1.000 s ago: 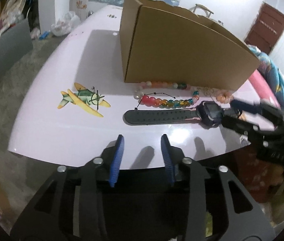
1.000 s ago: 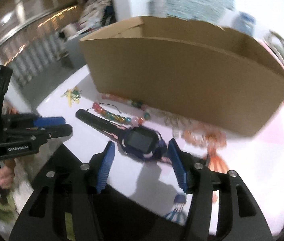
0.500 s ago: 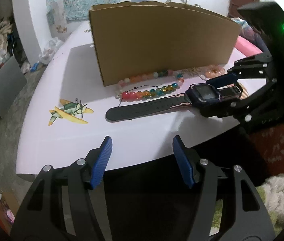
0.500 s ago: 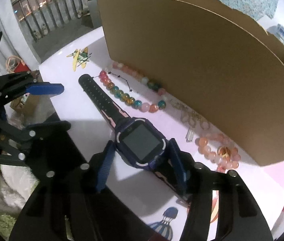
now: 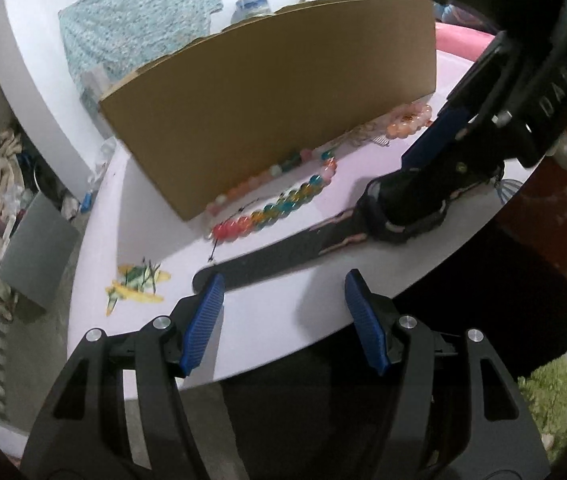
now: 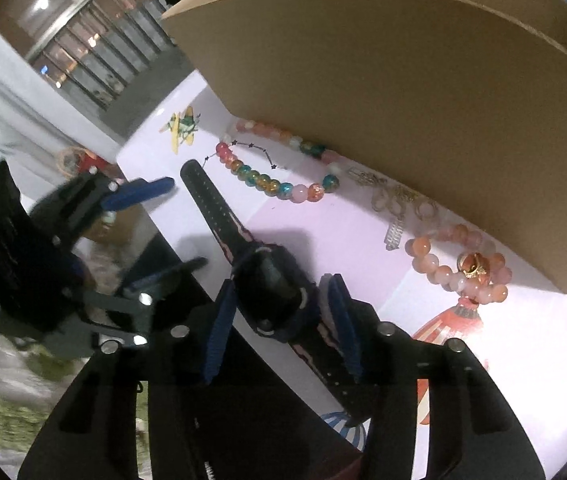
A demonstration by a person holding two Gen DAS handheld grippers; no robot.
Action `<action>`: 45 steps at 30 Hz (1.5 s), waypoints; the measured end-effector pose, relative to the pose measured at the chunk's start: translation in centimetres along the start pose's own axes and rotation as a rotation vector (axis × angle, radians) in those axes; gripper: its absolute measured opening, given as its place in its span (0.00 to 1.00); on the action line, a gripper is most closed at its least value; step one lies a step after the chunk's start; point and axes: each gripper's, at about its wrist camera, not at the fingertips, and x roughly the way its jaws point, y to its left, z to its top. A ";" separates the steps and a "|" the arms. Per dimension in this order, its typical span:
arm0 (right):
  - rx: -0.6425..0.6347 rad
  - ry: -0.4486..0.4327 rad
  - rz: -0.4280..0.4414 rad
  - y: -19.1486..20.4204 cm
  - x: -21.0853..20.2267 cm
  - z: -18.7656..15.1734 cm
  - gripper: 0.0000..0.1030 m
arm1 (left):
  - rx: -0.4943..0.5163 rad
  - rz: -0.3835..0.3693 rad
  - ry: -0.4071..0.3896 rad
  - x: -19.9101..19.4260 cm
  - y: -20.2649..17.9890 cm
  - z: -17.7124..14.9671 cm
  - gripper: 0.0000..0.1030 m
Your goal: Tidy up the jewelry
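A dark smartwatch (image 6: 273, 294) with a long black strap (image 5: 283, 260) lies on the pale pink table (image 5: 143, 216). My right gripper (image 6: 283, 320) is closed around the watch body, its blue pads against both sides; it also shows in the left wrist view (image 5: 423, 184). My left gripper (image 5: 283, 320) is open and empty at the table's near edge, by the strap's tip. A multicoloured bead bracelet (image 6: 279, 184), a pink bead bracelet (image 6: 459, 272) and small metal rings (image 6: 395, 200) lie along the cardboard box (image 6: 403, 80).
The tall cardboard box (image 5: 275, 112) stands just behind the jewelry. An aeroplane sticker (image 5: 135, 284) marks the table at the left. Floor clutter and a grey board (image 5: 35, 248) lie beyond the table's left edge.
My right gripper has closed in on the watch body. My left gripper has moved closer to the table edge and the strap's tip, and its jaws have spread wider.
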 end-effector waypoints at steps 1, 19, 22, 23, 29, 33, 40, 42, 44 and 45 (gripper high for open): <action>0.005 0.004 0.012 -0.1 0.0 0.1 0.42 | 0.002 -0.001 0.001 0.1 -0.2 0.3 0.58; -0.070 -0.046 -0.076 1.3 -0.7 -1.7 0.45 | 0.123 -0.046 -0.066 -0.1 -3.6 0.2 0.00; -0.113 -0.065 -0.144 2.1 -0.7 -3.0 0.47 | 0.105 -0.057 -0.065 -0.2 -3.4 0.0 0.00; -0.125 -0.073 -0.167 2.3 -0.7 -3.4 0.47 | 0.096 -0.065 -0.063 -0.2 -3.4 0.0 0.00; -0.165 -0.094 -0.247 3.1 -0.1 -3.7 0.47 | -0.038 -0.228 -0.014 -0.5 -1.2 0.8 0.03; -0.206 -0.113 -0.288 3.8 1.0 -2.8 0.47 | -0.267 -0.426 0.035 -0.5 1.8 0.6 0.25; -0.308 -0.122 -0.337 5.5 2.7 -2.2 0.61 | -0.624 -0.666 0.103 1.8 7.0 -0.5 0.34; -0.340 -0.134 -0.345 6.0 3.1 -2.2 0.62 | -0.657 -0.684 0.114 2.2 7.6 -0.6 0.35; -0.339 -0.145 -0.352 6.2 3.3 -2.0 0.62 | -0.703 -0.719 0.123 2.4 7.9 -0.9 0.37; -0.330 -0.151 -0.348 6.1 3.3 -1.8 0.60 | -0.718 -0.732 0.125 2.5 8.1 -0.8 0.39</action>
